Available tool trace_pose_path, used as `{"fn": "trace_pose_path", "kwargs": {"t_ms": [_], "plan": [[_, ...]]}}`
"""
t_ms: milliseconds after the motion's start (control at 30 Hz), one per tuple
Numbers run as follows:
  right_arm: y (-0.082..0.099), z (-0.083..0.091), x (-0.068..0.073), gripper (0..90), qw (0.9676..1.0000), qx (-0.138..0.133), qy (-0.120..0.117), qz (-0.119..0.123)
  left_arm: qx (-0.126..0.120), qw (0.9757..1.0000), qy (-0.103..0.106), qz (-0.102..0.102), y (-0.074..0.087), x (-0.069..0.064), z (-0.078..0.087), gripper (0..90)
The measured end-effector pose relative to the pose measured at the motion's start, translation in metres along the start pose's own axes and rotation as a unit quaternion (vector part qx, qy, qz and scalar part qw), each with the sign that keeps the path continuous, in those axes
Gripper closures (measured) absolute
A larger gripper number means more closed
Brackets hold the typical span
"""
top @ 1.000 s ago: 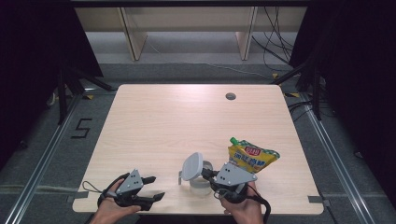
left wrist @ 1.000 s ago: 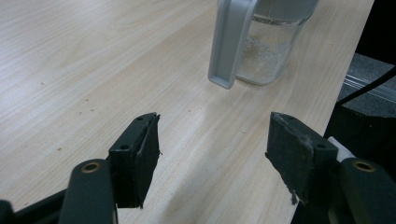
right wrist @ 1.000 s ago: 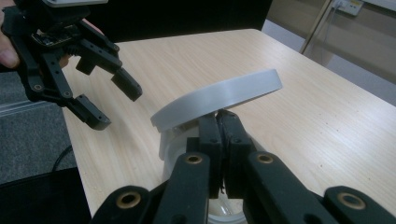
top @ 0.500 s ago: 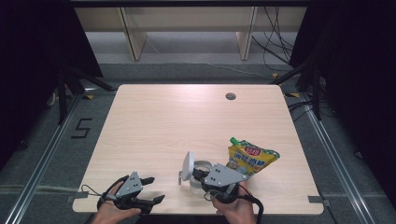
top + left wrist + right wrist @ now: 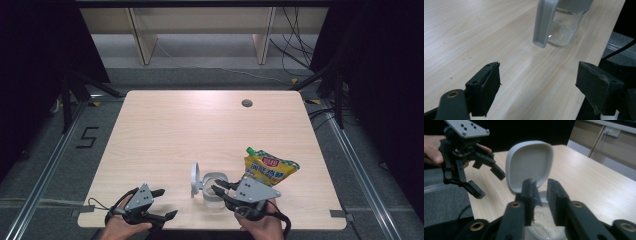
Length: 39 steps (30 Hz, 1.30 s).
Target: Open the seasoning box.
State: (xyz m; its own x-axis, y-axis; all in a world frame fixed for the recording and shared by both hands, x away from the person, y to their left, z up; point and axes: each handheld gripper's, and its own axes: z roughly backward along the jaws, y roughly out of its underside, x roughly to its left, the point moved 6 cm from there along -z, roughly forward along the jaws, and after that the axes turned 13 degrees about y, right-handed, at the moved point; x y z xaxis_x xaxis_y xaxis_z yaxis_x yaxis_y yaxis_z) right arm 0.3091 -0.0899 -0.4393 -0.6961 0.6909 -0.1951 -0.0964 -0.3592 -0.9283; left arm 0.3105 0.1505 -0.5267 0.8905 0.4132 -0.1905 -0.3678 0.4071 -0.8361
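Both of the person's hands come in at the six o'clock edge of the pale wooden table (image 5: 190,130) in the high view. The left hand (image 5: 120,227) holds the left gripper (image 5: 159,205) low at about seven o'clock, pointing toward three o'clock; its black jaws are spread wide with nothing between them, and in the left gripper view bare tabletop shows through the gap (image 5: 536,82). The right hand (image 5: 260,225) holds the right gripper (image 5: 218,193) at about five o'clock, pointing toward nine o'clock and tipped slightly down onto a clear glass jar with a grey hinged lid (image 5: 212,187), which stands near the table's six o'clock edge between the two grippers. The lid is swung open and stands upright on the jar's nine o'clock side. In the right gripper view the jaws (image 5: 540,202) sit close together at the jar's rim beside the base of the raised lid, a narrow gap remaining; whether they actually pinch the rim cannot be told. A pale powdery residue shows inside the glass. A yellow refill pouch with a green cap and red label (image 5: 270,167) lies flat just beyond the right gripper toward two o'clock of the jar. A small round dark hole (image 5: 246,103) sits in the tabletop near the twelve o'clock edge.
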Motion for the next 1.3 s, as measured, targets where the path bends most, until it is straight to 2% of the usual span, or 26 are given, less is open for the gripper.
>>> {"fn": "trace_pose_path", "kwargs": {"t_ms": [100, 133, 200, 233, 300, 333, 367, 533, 567, 633, 667, 700, 767, 833, 867, 900, 933, 967, 1000, 1033, 1067, 1100, 1167, 1233, 1267, 1300], "plan": [[0.008, 0.015, -0.013, 62.4, 0.9998, -0.009, 0.011, -0.015, -0.010, 0.9999, 0.009, -0.008, -0.003, -0.004, 0.000, 18.9], [0.008, 0.015, -0.013, 62.4, 0.9998, -0.009, 0.011, -0.015, -0.010, 0.9999, 0.009, -0.008, -0.003, -0.004, 0.000, 18.8], [0.018, 0.024, -0.021, 56.9, 0.9993, -0.002, 0.024, -0.027, -0.008, 0.9994, 0.009, -0.032, -0.005, -0.003, 0.001, 18.8], [0.025, 0.029, -0.024, 54.8, 0.9990, 0.000, 0.023, -0.039, -0.020, 0.9997, 0.007, -0.015, -0.005, -0.005, 0.000, 18.9], [0.038, 0.040, -0.033, 51.3, 0.9980, 0.010, 0.039, -0.049, -0.022, 0.9996, 0.004, -0.016, -0.005, -0.003, 0.002, 18.8], [0.046, 0.045, -0.034, 50.4, 0.9969, 0.026, 0.041, -0.062, -0.029, 0.9995, 0.004, -0.014, -0.006, -0.004, 0.002, 18.7], [0.051, 0.048, -0.035, 50.4, 0.9962, 0.027, 0.045, -0.069, -0.035, 0.9993, 0.006, -0.011, -0.007, -0.004, 0.001, 18.4], [0.067, 0.059, -0.042, 50.0, 0.9943, 0.040, 0.057, -0.081, -0.026, 0.9994, 0.004, -0.020, -0.006, -0.004, 0.002, 17.7], [0.070, 0.061, -0.046, 50.0, 0.9940, 0.040, 0.066, -0.078, -0.012, 0.9995, -0.001, -0.030, -0.005, -0.002, 0.003, 17.7], [0.075, 0.068, -0.052, 50.1, 0.9924, 0.045, 0.072, -0.089, -0.034, 0.9992, 0.001, -0.021, -0.007, -0.004, 0.001, 17.7], [0.077, 0.069, -0.055, 50.1, 0.9919, 0.043, 0.079, -0.090, -0.031, 0.9989, 0.001, -0.035, -0.008, -0.003, 0.001, 17.7], [0.079, 0.073, -0.054, 50.1, 0.9888, 0.056, 0.089, -0.106, -0.031, 0.9988, 0.000, -0.037, -0.008, -0.003, 0.001, 17.7], [0.082, 0.075, -0.060, 50.1, 0.9898, 0.049, 0.089, -0.100, -0.031, 0.9992, -0.003, -0.025, -0.007, -0.005, 0.000, 17.7], [0.087, 0.079, -0.060, 49.8, 0.9846, 0.069, 0.095, -0.129, -0.029, 0.9990, -0.004, -0.033, -0.007, -0.004, 0.000, 17.6], [0.088, 0.078, -0.065, 49.5, 0.9882, 0.058, 0.091, -0.109, -0.025, 0.9988, -0.003, -0.042, -0.007, -0.004, 0.000, 17.6], [0.091, 0.078, -0.067, 48.7, 0.9865, 0.058, 0.097, -0.118, -0.029, 0.9991, -0.001, -0.031, -0.007, -0.005, -0.001, 17.6], [0.094, 0.078, -0.068, 47.9, 0.9852, 0.062, 0.097, -0.127, -0.025, 0.9987, -0.002, -0.044, -0.007, -0.004, 0.000, 17.6], [0.096, 0.078, -0.069, 47.7, 0.9838, 0.067, 0.096, -0.136, -0.035, 0.9988, 0.000, -0.035, -0.008, -0.006, 0.000, 17.6], [0.098, 0.078, -0.073, 47.4, 0.9844, 0.065, 0.103, -0.127, -0.034, 0.9986, -0.003, -0.041, -0.008, -0.005, 0.001, 17.6], [0.099, 0.079, -0.073, 46.7, 0.9821, 0.071, 0.105, -0.139, -0.037, 0.9985, 0.000, -0.040, -0.009, -0.006, 0.001, 17.6], [0.101, 0.079, -0.076, 46.6, 0.9831, 0.072, 0.108, -0.129, -0.037, 0.9985, 0.000, -0.040, -0.009, -0.006, 0.001, 17.6], [0.102, 0.080, -0.079, 45.8, 0.9819, 0.067, 0.126, -0.124, -0.037, 0.9981, -0.001, -0.049, -0.009, -0.006, 0.001, 17.6], [0.103, 0.083, -0.083, 43.7, 0.9784, 0.072, 0.137, -0.137, -0.039, 0.9980, 0.001, -0.049, -0.010, -0.006, 0.000, 17.6], [0.105, 0.081, -0.089, 41.5, 0.9803, 0.059, 0.143, -0.123, -0.038, 0.9976, 0.001, -0.059, -0.010, -0.005, 0.000, 17.6], [0.107, 0.081, -0.090, 40.1, 0.9787, 0.064, 0.145, -0.131, -0.038, 0.9976, 0.001, -0.059, -0.010, -0.005, 0.000, 17.6], [0.109, 0.080, -0.092, 38.7, 0.9786, 0.067, 0.150, -0.124, -0.042, 0.9975, 0.002, -0.056, -0.011, -0.006, -0.001, 17.5]]}}
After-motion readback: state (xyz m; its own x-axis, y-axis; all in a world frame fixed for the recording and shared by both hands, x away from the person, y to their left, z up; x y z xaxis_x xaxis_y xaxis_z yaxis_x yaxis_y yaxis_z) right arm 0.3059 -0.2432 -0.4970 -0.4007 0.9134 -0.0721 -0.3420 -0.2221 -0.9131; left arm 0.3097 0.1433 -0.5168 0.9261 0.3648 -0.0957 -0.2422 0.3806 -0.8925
